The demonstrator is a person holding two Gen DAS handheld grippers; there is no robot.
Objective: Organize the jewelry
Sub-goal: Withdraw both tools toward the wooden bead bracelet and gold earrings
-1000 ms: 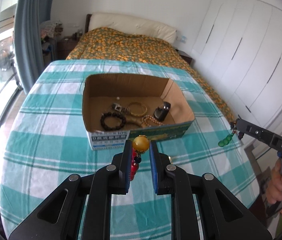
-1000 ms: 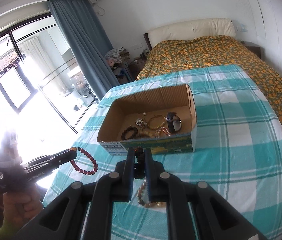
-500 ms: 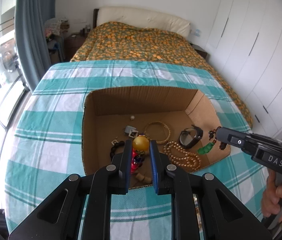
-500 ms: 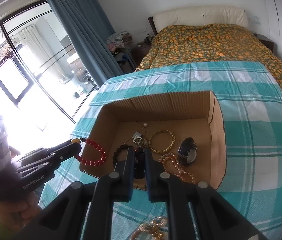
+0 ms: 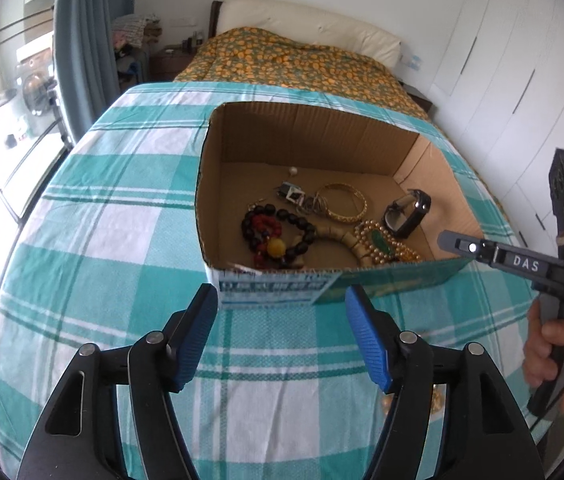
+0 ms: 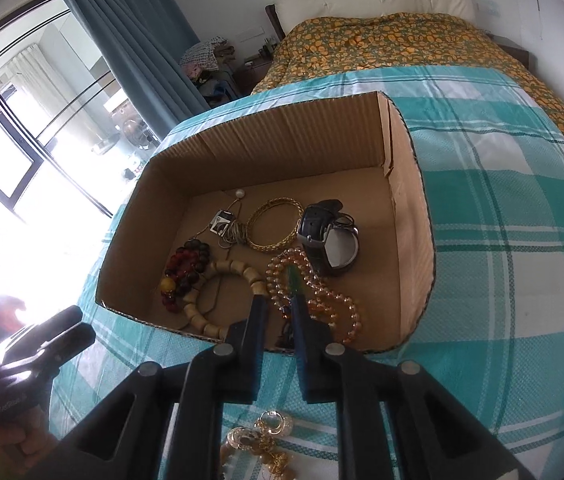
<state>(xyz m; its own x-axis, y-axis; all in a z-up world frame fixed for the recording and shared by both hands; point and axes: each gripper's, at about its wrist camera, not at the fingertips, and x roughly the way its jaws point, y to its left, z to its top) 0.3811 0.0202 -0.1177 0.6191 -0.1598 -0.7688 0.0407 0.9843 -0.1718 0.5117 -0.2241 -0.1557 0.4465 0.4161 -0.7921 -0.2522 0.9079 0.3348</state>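
Left wrist view: we see the left gripper (image 5: 281, 320) with jaws just opened wide, nothing between them, hovering before the cardboard box (image 5: 273, 292) on the checked tablecloth (image 5: 101, 240). The red bead bracelet with amber bead (image 5: 275, 247) lies inside, at the near left corner. The right gripper (image 6: 277, 310) is nearly closed over the box; a green pendant (image 6: 293, 280) shows at its tips on the gold bead strand (image 6: 322, 296), but we cannot tell if it is pinched. More jewelry (image 6: 261, 440) lies on the cloth.
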